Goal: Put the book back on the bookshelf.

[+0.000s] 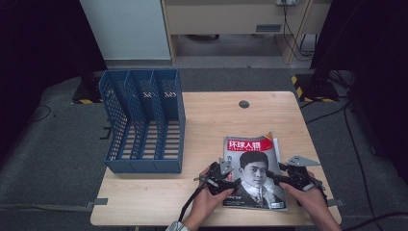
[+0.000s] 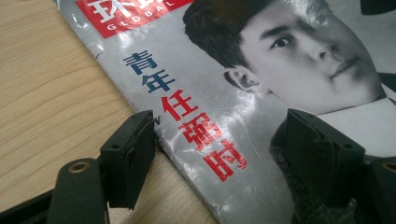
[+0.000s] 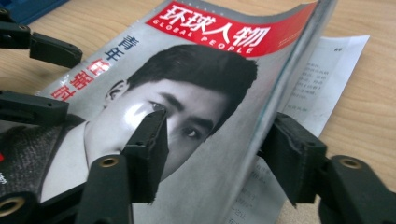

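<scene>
A magazine (image 1: 254, 168) with a red title band and a black-and-white portrait lies on the wooden table (image 1: 211, 120), front right. My left gripper (image 1: 230, 179) is at its left edge. In the left gripper view it (image 2: 219, 126) stands open, one jaw on the wood against the spine, the other over the cover (image 2: 261, 93). My right gripper (image 1: 280, 177) is at the right edge. In the right gripper view it (image 3: 219, 122) is open astride the cover's raised, curled edge (image 3: 275, 102), with a white inner page (image 3: 322, 79) beneath. The left gripper's jaws are at that view's left.
A blue mesh file rack (image 1: 144, 120) with several slots stands on the table's left half, open side up. A small dark cable hole (image 1: 244, 104) sits near the far edge. Bare wood lies between rack and magazine. Dark floor surrounds the table.
</scene>
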Available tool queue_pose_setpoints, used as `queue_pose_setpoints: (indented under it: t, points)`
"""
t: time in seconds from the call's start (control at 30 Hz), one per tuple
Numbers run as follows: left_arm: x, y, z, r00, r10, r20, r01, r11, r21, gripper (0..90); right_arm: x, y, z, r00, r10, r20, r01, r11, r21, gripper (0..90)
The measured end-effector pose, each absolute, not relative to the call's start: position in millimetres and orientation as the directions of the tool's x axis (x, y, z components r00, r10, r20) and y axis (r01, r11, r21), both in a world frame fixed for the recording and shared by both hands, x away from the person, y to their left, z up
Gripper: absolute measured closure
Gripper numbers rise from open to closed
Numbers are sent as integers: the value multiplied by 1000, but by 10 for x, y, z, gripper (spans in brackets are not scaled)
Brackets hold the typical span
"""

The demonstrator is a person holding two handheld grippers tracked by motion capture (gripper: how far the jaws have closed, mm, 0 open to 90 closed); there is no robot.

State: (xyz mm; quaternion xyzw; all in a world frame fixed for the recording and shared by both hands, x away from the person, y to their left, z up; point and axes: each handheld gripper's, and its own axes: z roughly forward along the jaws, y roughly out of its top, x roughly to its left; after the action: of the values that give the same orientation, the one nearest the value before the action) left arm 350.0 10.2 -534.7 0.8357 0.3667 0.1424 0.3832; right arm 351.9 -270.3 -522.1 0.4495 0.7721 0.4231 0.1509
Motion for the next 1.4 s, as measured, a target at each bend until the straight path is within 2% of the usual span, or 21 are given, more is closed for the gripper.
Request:
queue_pose_setpoints:
  t: [0.1, 0.27, 0.3, 0.37, 0.47, 0.53, 0.7, 0.77, 0.9, 1.03, 1.13, 1.27, 1.4]
  points:
    - [3498, 99, -5348, 690, 723, -42, 502, -436, 747, 252, 3536, -2714, -5252, -542, 826, 153, 593, 247, 767, 382]
    - [3495, 97, -5348, 690, 723, -39, 500, -437, 748, 252, 3524, -2759, -5218, -531, 837, 135, 565, 230, 793, 567]
    - [3491, 94, -5346, 691, 722, -33, 497, -441, 747, 253, 3522, -2767, -5210, -534, 834, 138, 562, 228, 796, 574]
    - [3482, 82, -5346, 694, 720, -21, 486, -446, 751, 253, 3526, -2763, -5218, -533, 834, 140, 563, 227, 795, 543]
    - [3472, 71, -5344, 692, 721, -14, 483, -449, 751, 251, 3544, -2729, -5268, -527, 836, 152, 596, 237, 767, 394]
    - [3468, 68, -5344, 694, 720, -17, 485, -450, 750, 250, 3554, -2706, -5284, -524, 839, 147, 601, 241, 762, 379]
    - [3465, 67, -5345, 694, 720, -23, 489, -447, 749, 248, 3566, -2707, -5263, -498, 864, 67, 563, 264, 783, 621]
    - [3467, 68, -5346, 693, 721, -26, 491, -445, 749, 247, 3550, -2737, -5216, -507, 858, 79, 531, 239, 813, 660]
    - [3473, 71, -5347, 692, 721, -34, 496, -441, 748, 246, 3518, -2682, -5184, -528, 846, 77, 512, 244, 824, 636]
    - [3487, 77, -5347, 695, 718, -41, 500, -442, 744, 242, 3543, -2633, -5253, -528, 844, 94, 544, 251, 801, 492]
    - [3496, 78, -5349, 697, 716, -44, 500, -441, 745, 239, 3556, -2616, -5283, -526, 844, 103, 559, 252, 790, 478]
    - [3511, 72, -5348, 700, 712, -44, 499, -444, 744, 238, 3561, -2642, -5273, -506, 859, 81, 559, 255, 789, 629]
    - [3517, 72, -5348, 702, 711, -45, 498, -445, 744, 238, 3556, -2668, -5254, -499, 864, 66, 551, 258, 793, 730]
